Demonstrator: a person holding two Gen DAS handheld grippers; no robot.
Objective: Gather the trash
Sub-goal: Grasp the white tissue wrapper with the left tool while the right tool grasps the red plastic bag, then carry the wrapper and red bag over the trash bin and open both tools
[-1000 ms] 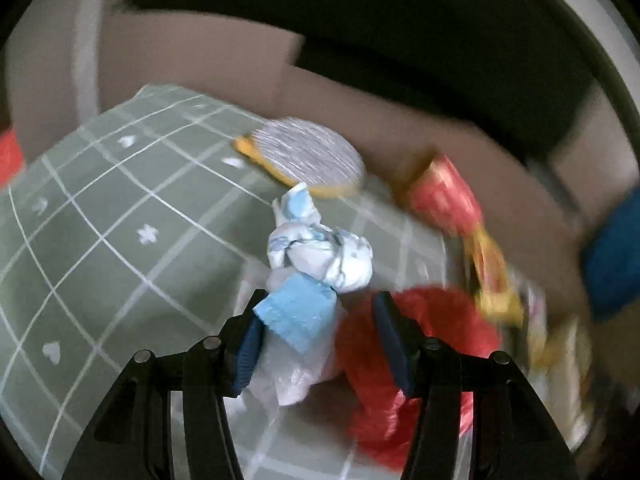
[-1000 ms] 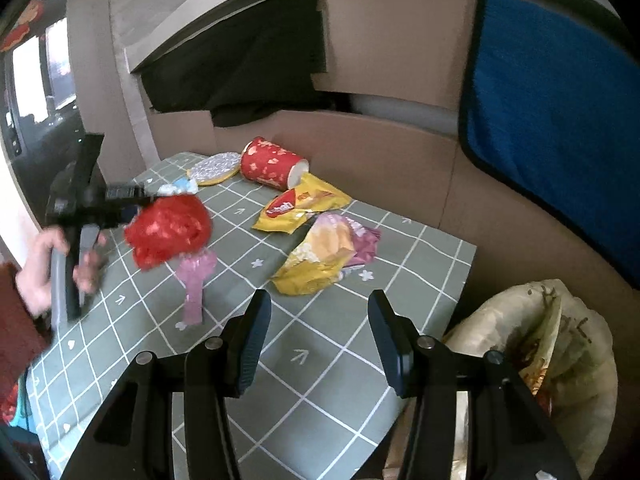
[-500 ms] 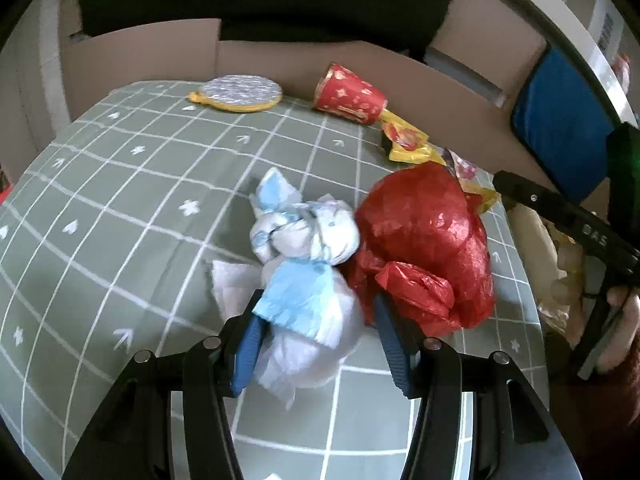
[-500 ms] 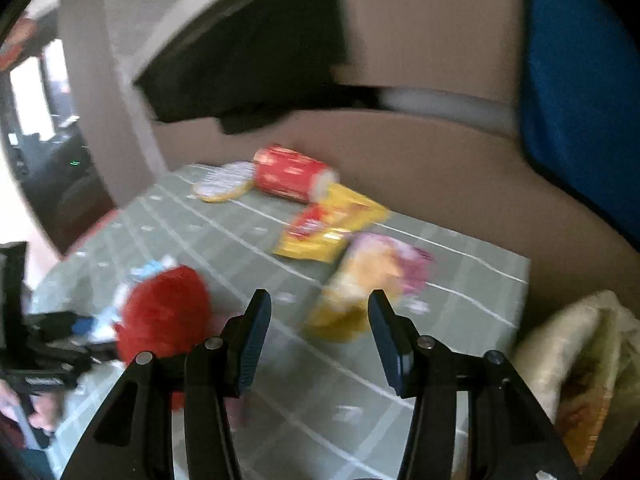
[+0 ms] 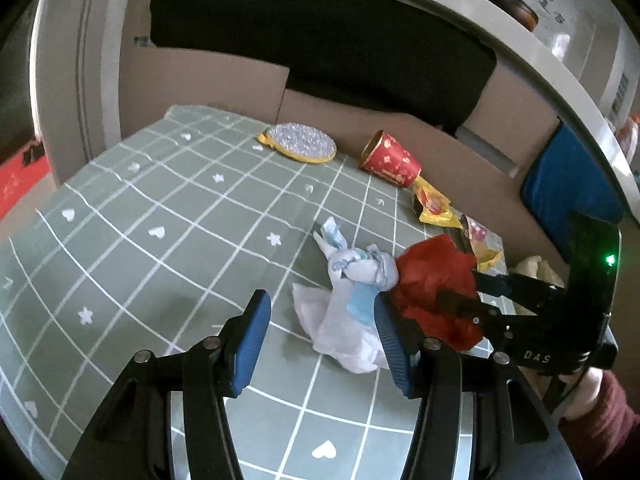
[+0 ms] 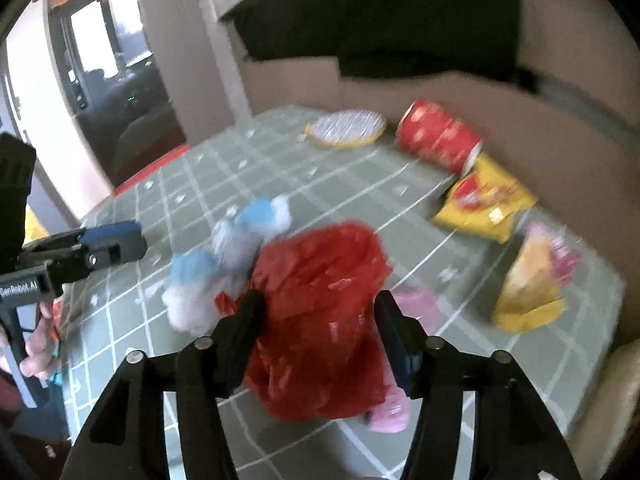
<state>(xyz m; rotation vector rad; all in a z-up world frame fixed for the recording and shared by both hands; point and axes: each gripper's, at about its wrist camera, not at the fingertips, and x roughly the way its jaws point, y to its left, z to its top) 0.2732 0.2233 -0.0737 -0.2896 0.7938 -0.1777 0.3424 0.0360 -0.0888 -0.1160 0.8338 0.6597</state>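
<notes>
Right tongs, just opening wider, straddle the red bag ungripped; left tongs released beside white wad

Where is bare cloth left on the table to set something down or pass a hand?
Bare: the wide stretch of checked tablecloth nearer than the silver disc, leftward of the white bundle. Crowded: the side with the red bag, red cup, yellow wrappers and the right gripper.

Both wrist views look down, close, sharing the red bag.
</notes>
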